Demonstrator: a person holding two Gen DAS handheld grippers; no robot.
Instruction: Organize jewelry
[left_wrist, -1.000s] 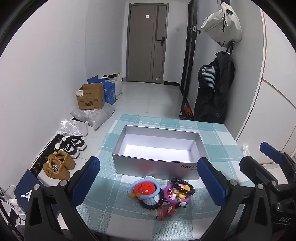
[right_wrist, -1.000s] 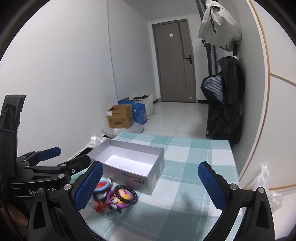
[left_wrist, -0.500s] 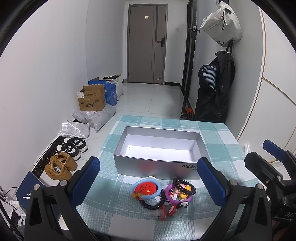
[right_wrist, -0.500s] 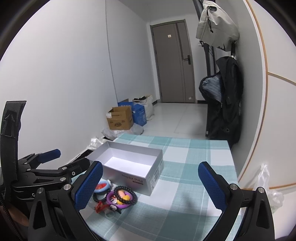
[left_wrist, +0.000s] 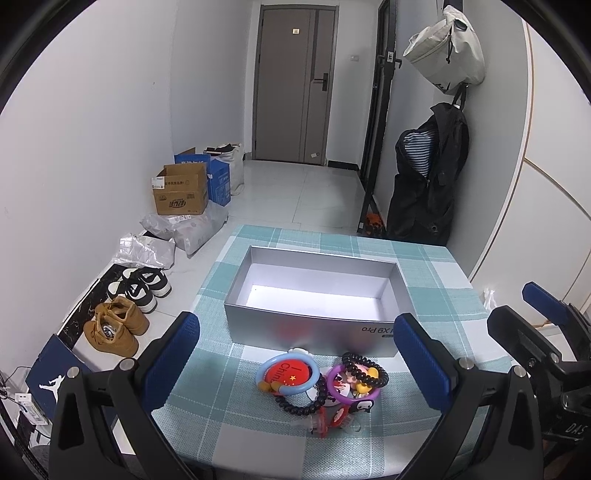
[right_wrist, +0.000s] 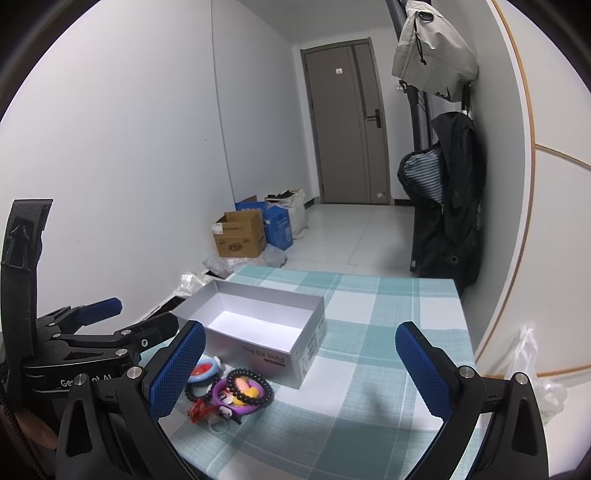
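A heap of jewelry lies on the checked tablecloth (left_wrist: 436, 273) just in front of an empty silver box (left_wrist: 314, 295): a blue ring with a red disc (left_wrist: 287, 373), a black bead bracelet (left_wrist: 364, 373), a purple ring (left_wrist: 352, 387) and a red clip (left_wrist: 323, 421). My left gripper (left_wrist: 297, 363) hovers open above the heap, holding nothing. In the right wrist view the same heap (right_wrist: 236, 389) sits at lower left beside the box (right_wrist: 258, 325); my right gripper (right_wrist: 301, 369) is open and empty over bare cloth to the right of it.
The table's left edge drops to a floor with shoes (left_wrist: 122, 325), plastic bags (left_wrist: 177, 232) and cardboard boxes (left_wrist: 181, 192). A black coat (left_wrist: 428, 184) and pale bag (left_wrist: 447, 48) hang on the right wall. A door (left_wrist: 295, 81) stands at the far end.
Both cameras have risen and tilted slightly, so the box and jewelry sit a little lower in view. Nothing on the table has moved; both grippers stay open.
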